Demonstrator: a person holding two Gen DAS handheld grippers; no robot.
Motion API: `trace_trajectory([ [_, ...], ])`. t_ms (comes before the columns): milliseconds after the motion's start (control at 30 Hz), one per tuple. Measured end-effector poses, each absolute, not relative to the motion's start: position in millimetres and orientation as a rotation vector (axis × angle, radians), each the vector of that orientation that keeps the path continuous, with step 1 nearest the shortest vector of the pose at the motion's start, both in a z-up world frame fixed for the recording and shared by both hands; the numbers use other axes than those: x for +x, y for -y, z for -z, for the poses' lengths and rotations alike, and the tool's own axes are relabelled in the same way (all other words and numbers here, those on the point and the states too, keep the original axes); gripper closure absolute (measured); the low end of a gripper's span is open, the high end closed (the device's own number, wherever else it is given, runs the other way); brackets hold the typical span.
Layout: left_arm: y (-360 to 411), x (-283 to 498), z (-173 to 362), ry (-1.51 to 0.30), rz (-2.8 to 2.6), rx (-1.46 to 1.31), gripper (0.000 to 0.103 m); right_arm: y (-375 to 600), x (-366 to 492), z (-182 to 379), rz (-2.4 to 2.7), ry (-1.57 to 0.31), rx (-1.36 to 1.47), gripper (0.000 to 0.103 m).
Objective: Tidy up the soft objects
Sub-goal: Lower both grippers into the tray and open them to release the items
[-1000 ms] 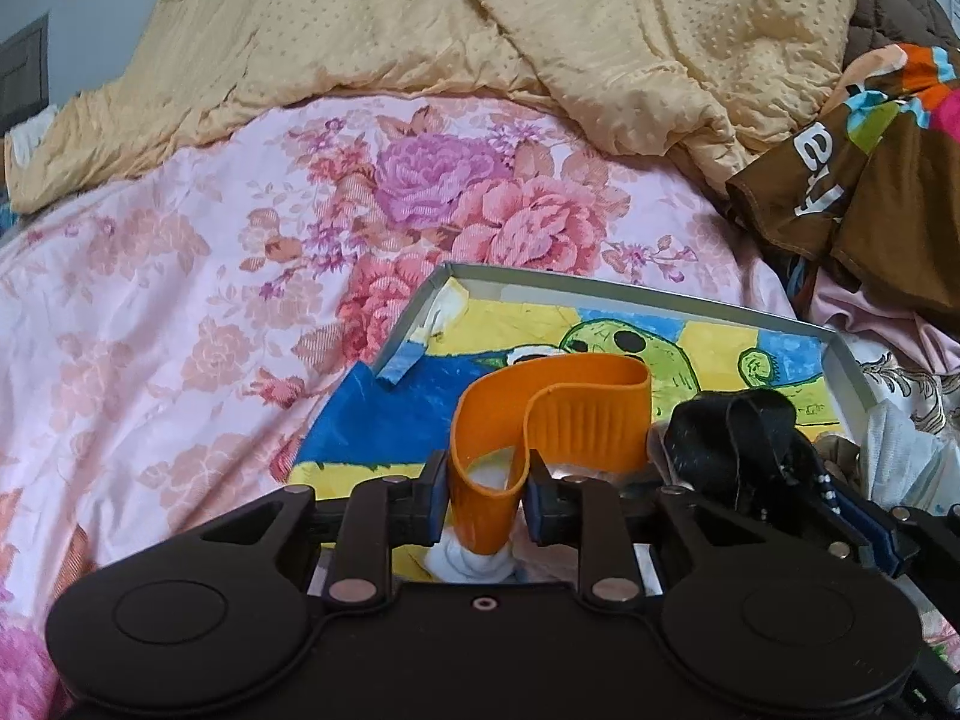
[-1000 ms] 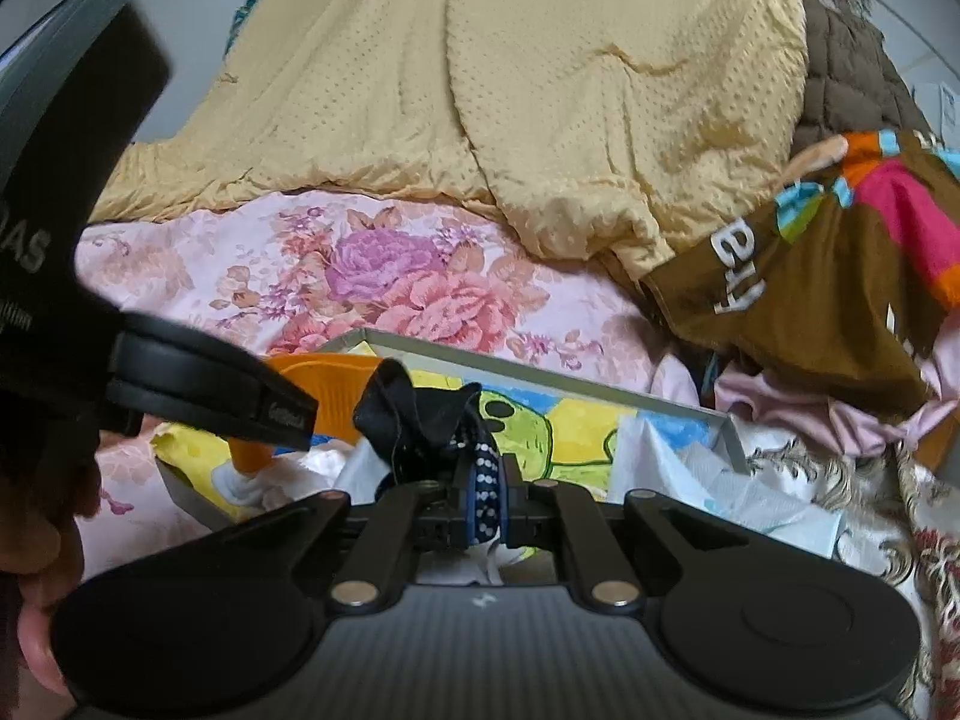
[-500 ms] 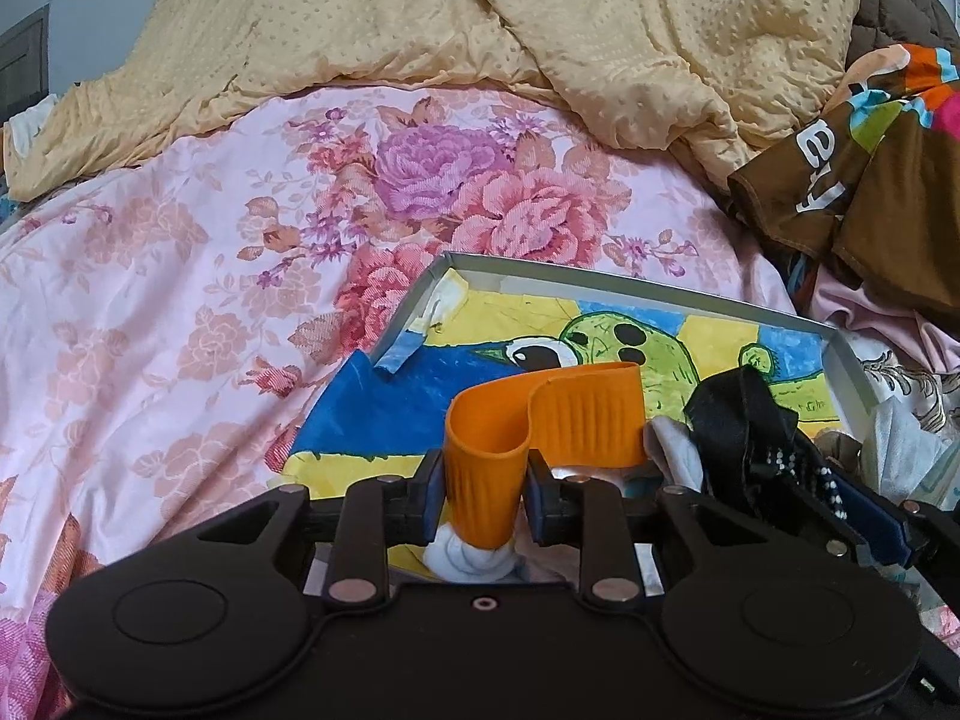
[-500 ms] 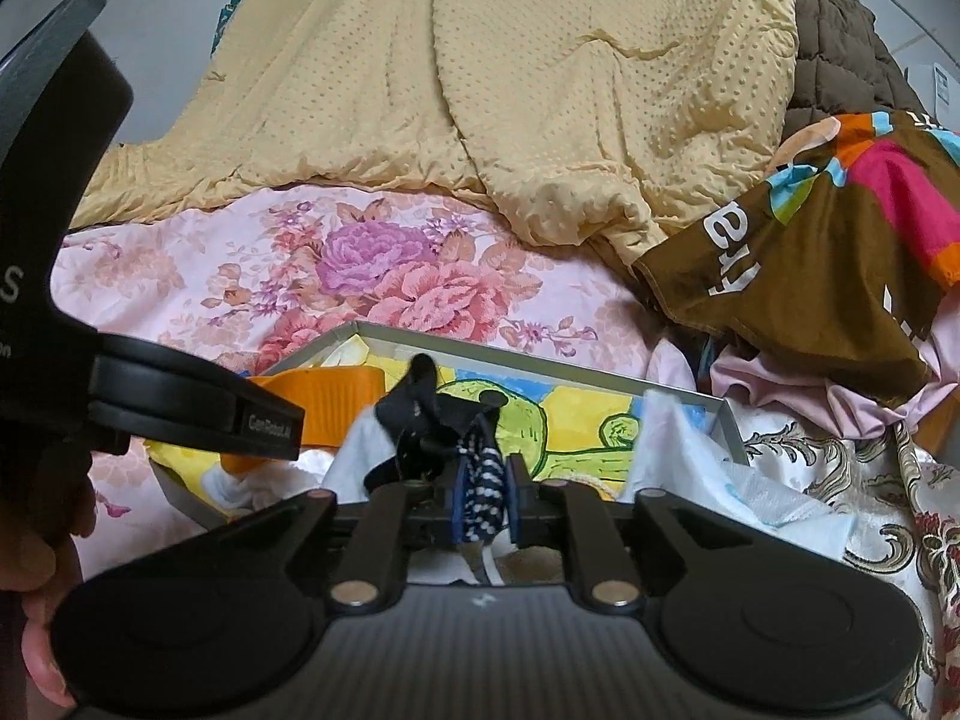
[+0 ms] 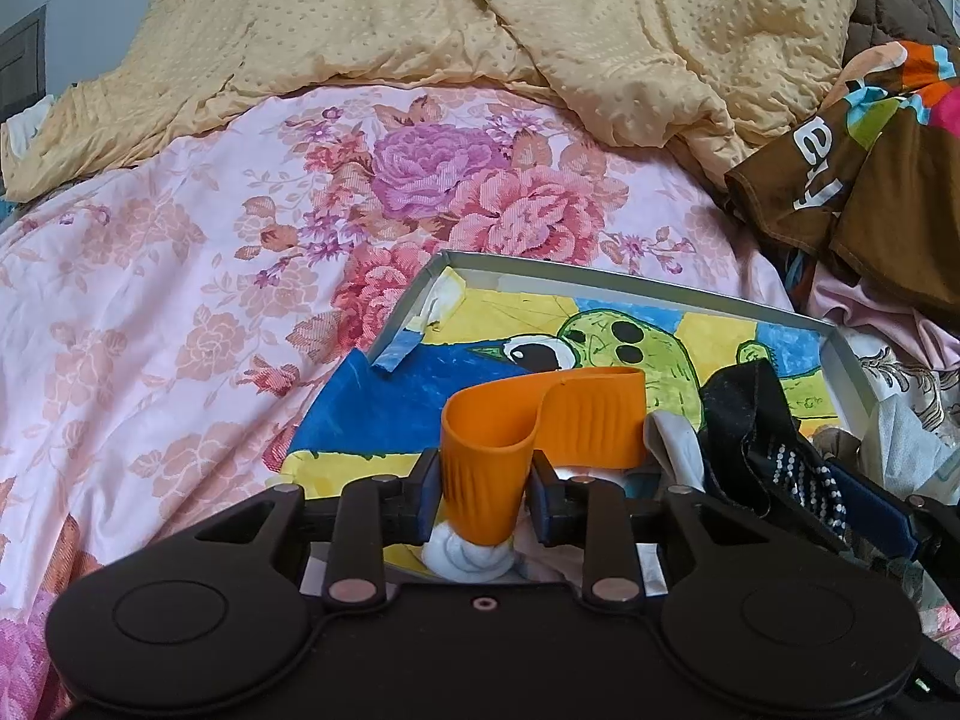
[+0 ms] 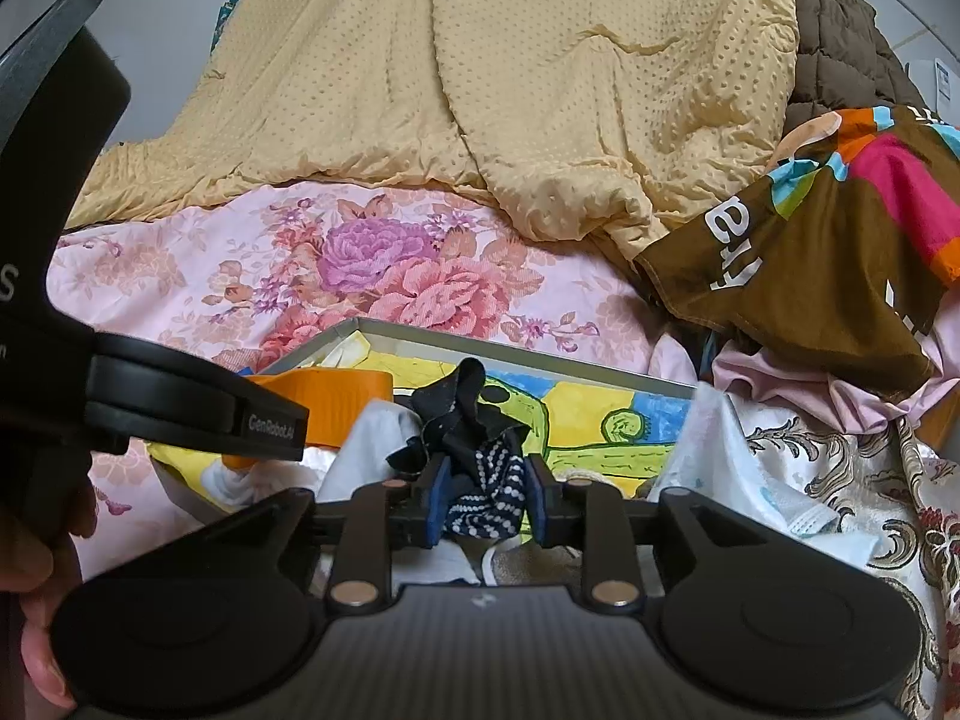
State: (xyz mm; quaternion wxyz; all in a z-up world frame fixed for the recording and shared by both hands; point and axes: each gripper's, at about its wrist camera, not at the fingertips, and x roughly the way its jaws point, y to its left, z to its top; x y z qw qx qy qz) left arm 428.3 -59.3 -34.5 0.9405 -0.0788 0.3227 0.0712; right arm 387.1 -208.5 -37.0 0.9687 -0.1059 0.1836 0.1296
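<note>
Resting over the shallow painted tray [image 5: 843, 360] on the bed, the orange band [image 5: 543, 429] stands folded between the jaws of the left gripper [image 5: 483, 495]. Those jaws have just been opening slightly; the left pad appears to touch the band, a sliver of gap shows on the right, so the hold looks loose at best. A white bundle [image 5: 468, 558] sits beneath it. The right gripper [image 6: 485, 504] has just been opening its jaws; the black dotted cloth [image 6: 486, 495] lies between them, apparently released and slumped onto the tray [image 6: 540, 354].

Risk, as judged: the springy band may unfold and roll off the tray's near edge once freed. The cloth may snag on a withdrawing pad and drag out. Beyond lie the floral sheet [image 5: 180, 300], yellow blanket [image 5: 420, 18] and brown garment [image 6: 810, 276].
</note>
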Motion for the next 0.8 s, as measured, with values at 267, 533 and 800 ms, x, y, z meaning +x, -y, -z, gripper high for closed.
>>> trace_trajectory([
  [267, 54.9, 426.2, 34.4, -0.652, -0.146, -0.193, 0.066, 211.7, 386.7, 36.4, -0.248, -0.369, -0.201, 0.052],
  [533, 50.4, 418.8, 32.5, -0.629, -0.151, -0.216, 0.049, 214.4, 385.4, 34.1, -0.234, -0.359, -0.193, 0.038],
  [800, 43.9, 416.8, 34.7, -0.622, -0.161, -0.226, 0.045, 213.9, 385.1, 34.1, -0.23, -0.354, -0.192, 0.031],
])
